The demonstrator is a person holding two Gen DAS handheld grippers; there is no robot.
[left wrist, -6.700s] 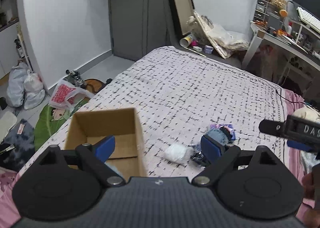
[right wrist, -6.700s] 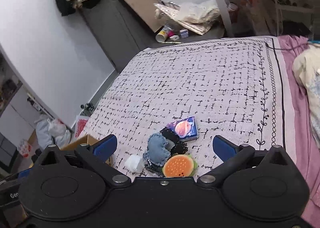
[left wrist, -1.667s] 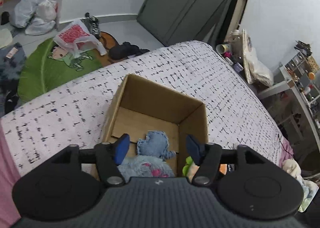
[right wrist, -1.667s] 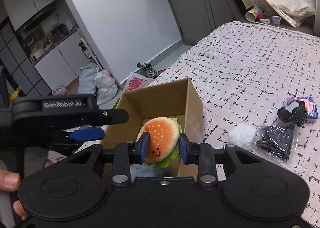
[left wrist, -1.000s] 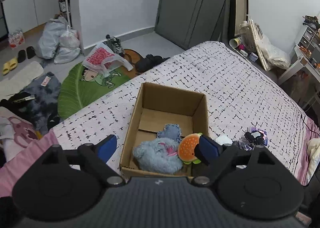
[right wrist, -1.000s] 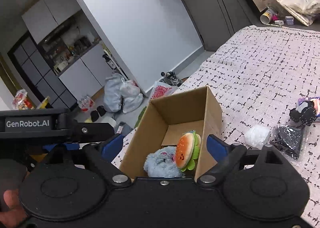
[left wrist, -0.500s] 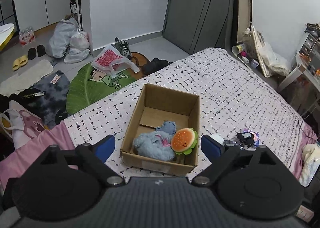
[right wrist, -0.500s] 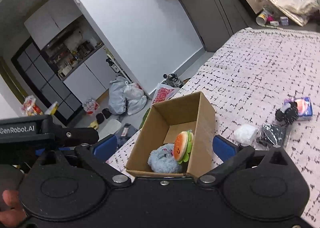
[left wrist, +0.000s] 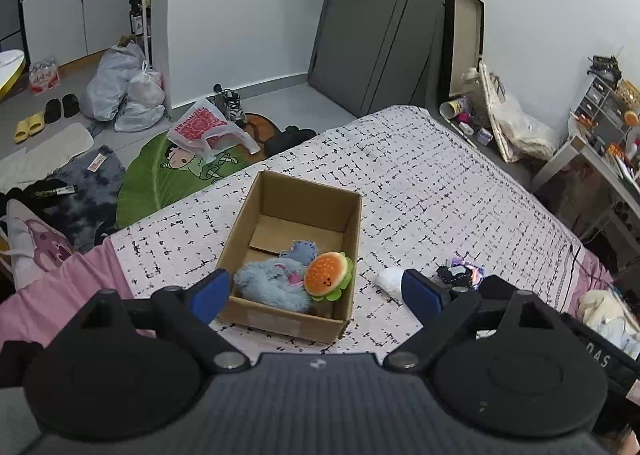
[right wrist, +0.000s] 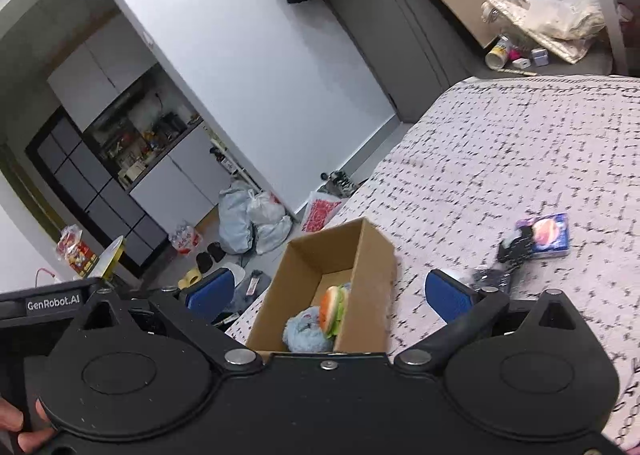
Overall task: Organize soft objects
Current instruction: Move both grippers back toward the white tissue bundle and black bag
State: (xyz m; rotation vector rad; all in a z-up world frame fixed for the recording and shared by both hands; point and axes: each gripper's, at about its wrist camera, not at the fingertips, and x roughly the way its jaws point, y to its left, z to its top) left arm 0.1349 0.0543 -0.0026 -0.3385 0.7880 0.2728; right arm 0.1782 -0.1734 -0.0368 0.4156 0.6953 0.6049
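An open cardboard box (left wrist: pixel 354 223) stands on the bed near its foot; it also shows in the right wrist view (right wrist: pixel 376 255). Inside lie a burger plush (left wrist: pixel 326 281), a fluffy light-blue plush (left wrist: pixel 272 285) and a denim heart (left wrist: pixel 300 249). The burger (right wrist: pixel 332 309) and blue plush (right wrist: pixel 306 335) show in the right wrist view too. My left gripper (left wrist: pixel 316 293) is open and empty, held high above the box's near end. My right gripper (right wrist: pixel 328 293) is open and empty, above and behind the box.
To the right of the box lie a white soft lump (left wrist: pixel 390 279), a dark plastic packet (right wrist: pixel 494 277), a small black item (left wrist: pixel 452 273) and a colourful card pack (right wrist: pixel 546 235). The patterned bedspread (left wrist: pixel 440 191) stretches beyond. Bags, shoes and a green mat (left wrist: pixel 160 175) cover the floor at left.
Both grippers have drawn back and up from the box, so it looks smaller. The burger plush, let go earlier, stays in the box. Both grippers remain open.
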